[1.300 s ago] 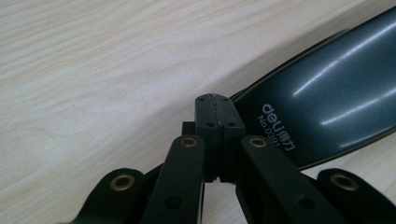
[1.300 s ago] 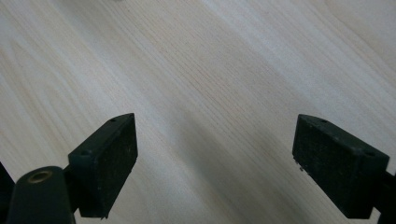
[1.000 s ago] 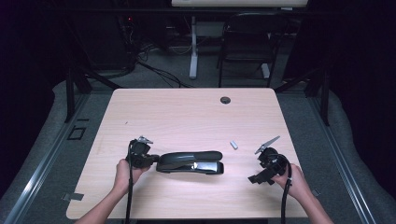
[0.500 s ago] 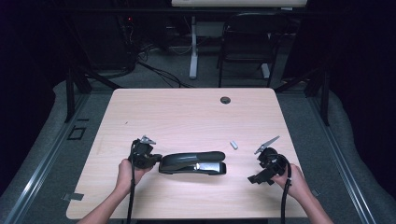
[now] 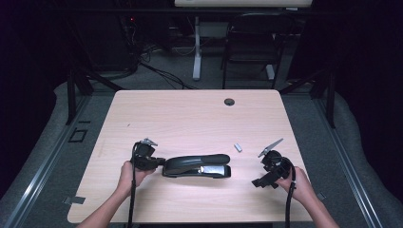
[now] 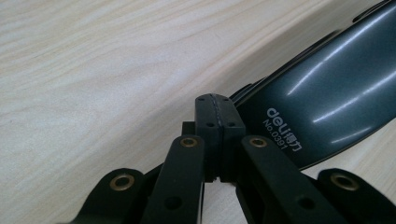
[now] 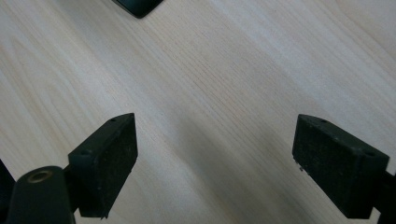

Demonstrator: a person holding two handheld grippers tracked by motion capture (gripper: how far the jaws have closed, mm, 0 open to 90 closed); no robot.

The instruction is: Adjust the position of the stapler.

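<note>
So you've got the big dark stapler [image 5: 197, 166] lying flat on its side near the front middle of the table [image 5: 190, 114], long axis running left to right. Your left gripper [image 6: 218, 100] has its jaws pressed fully together with nothing between them, tip parked right against the stapler's left end, which looks to me like you're using the closed tip as a pusher or a brace rather than trying to grab it. Your right gripper [image 7: 212, 154] sits well off to the right with its jaws spread wide over bare wood, gripping nothing, probably waiting its turn. There's a small strip of staples [image 5: 238, 147] lying between the stapler and that right gripper, so my guess is that's the next pickup.
</note>
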